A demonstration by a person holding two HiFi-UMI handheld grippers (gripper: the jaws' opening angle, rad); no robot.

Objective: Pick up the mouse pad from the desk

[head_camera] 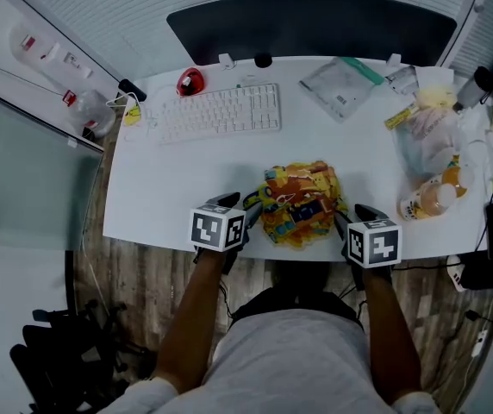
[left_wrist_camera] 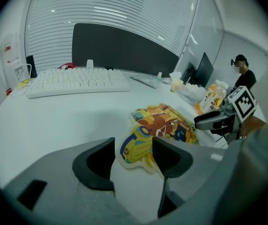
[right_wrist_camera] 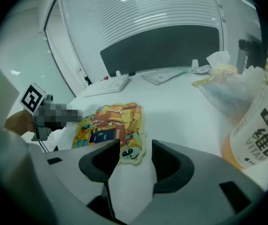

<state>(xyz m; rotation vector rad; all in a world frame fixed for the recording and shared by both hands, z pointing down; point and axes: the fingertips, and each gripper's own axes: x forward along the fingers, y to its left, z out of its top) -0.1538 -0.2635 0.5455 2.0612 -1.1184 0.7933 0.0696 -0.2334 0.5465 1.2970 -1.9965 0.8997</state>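
We look down on a smooth white desk [head_camera: 169, 188] backed by a dark curved panel [head_camera: 315, 24]. A flat white keyboard [head_camera: 221, 110] lies toward the back. Near the front edge lies the mouse pad [head_camera: 301, 203], thin and wavy-edged, printed with bright yellow, orange and blue cartoons. Our left gripper [left_wrist_camera: 133, 144] and right gripper [right_wrist_camera: 135, 146] flank it, grey jaws spread wide and gripping nothing. A rounded lobe of the pad shows in each gap.

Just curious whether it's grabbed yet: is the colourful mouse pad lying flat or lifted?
Lying flat: the mouse pad rests spread on the desk, with the left gripper and right gripper open beside it.
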